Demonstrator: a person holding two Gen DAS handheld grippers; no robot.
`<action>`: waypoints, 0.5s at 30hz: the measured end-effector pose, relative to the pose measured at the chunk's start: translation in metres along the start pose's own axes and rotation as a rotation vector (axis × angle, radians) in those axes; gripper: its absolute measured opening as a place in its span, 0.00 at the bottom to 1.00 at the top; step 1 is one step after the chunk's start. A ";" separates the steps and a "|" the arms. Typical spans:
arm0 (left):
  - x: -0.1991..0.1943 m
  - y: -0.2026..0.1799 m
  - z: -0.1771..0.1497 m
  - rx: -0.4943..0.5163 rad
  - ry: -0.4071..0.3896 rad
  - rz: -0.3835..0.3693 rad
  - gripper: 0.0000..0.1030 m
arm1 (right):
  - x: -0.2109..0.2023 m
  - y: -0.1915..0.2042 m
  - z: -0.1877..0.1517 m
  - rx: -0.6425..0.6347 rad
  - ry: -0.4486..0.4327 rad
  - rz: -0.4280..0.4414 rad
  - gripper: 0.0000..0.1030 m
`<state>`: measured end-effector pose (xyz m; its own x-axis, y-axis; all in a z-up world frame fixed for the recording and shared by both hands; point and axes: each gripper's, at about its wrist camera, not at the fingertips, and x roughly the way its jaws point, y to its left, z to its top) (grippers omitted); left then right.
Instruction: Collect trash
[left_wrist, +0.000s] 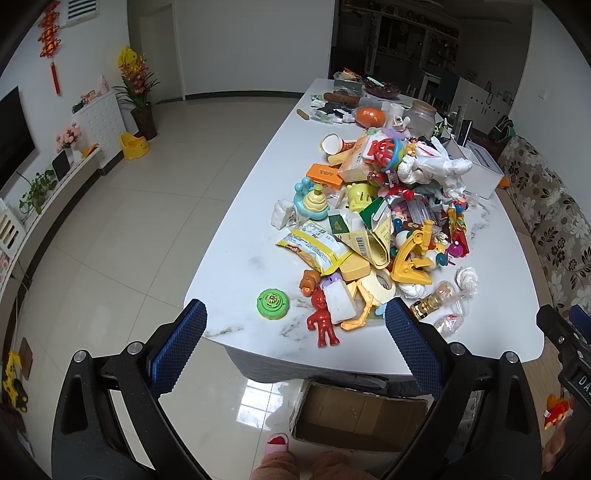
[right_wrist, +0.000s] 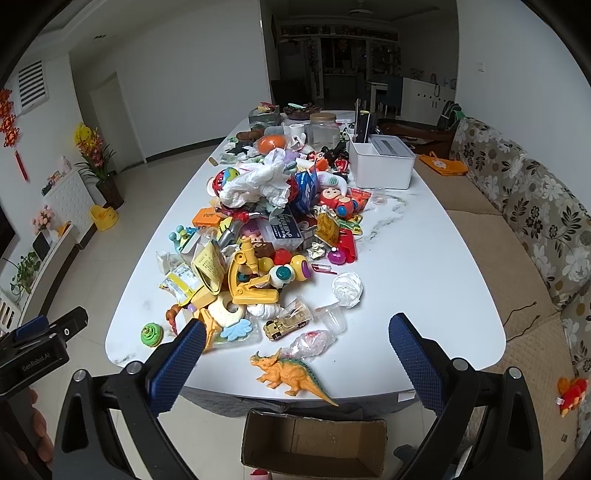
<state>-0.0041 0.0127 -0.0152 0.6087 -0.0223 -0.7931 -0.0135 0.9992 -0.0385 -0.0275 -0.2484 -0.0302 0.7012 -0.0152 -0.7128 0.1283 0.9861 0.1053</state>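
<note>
A heap of toys and trash covers the white table (left_wrist: 236, 236) (right_wrist: 424, 266). Trash in it includes a yellow snack bag (left_wrist: 314, 247) (right_wrist: 179, 282), crumpled white tissue (right_wrist: 347, 290) (left_wrist: 467, 278), a white plastic bag (right_wrist: 258, 181) (left_wrist: 432, 166), a clear plastic cup (right_wrist: 330, 315) and a crinkled clear wrapper (right_wrist: 312, 341) (left_wrist: 448, 323). My left gripper (left_wrist: 295, 314) is open at the table's near edge, nothing between its fingers. My right gripper (right_wrist: 297, 332) is open too, above the near edge with an orange dinosaur toy (right_wrist: 290, 373) between its fingers' lines.
An open cardboard box (right_wrist: 314, 443) (left_wrist: 360, 415) stands on the floor under the near table edge. A red figure (left_wrist: 323, 321) and green disc (left_wrist: 272, 302) lie near the front. A floral sofa (right_wrist: 535, 221) runs along the right. A person's slippers (left_wrist: 279, 441) show below.
</note>
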 end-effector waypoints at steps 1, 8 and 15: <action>0.000 0.000 0.000 0.001 0.002 -0.002 0.92 | 0.000 0.000 -0.003 -0.006 0.002 0.008 0.95; 0.017 0.020 -0.034 -0.005 0.017 -0.067 0.92 | 0.040 0.000 -0.038 -0.150 0.049 0.066 0.95; 0.044 0.065 -0.094 -0.066 0.177 -0.047 0.92 | 0.115 0.002 -0.079 -0.212 0.235 0.118 0.91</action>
<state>-0.0522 0.0735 -0.1098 0.4609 -0.0800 -0.8838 -0.0444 0.9926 -0.1129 -0.0018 -0.2347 -0.1669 0.5189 0.1158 -0.8469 -0.1102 0.9916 0.0681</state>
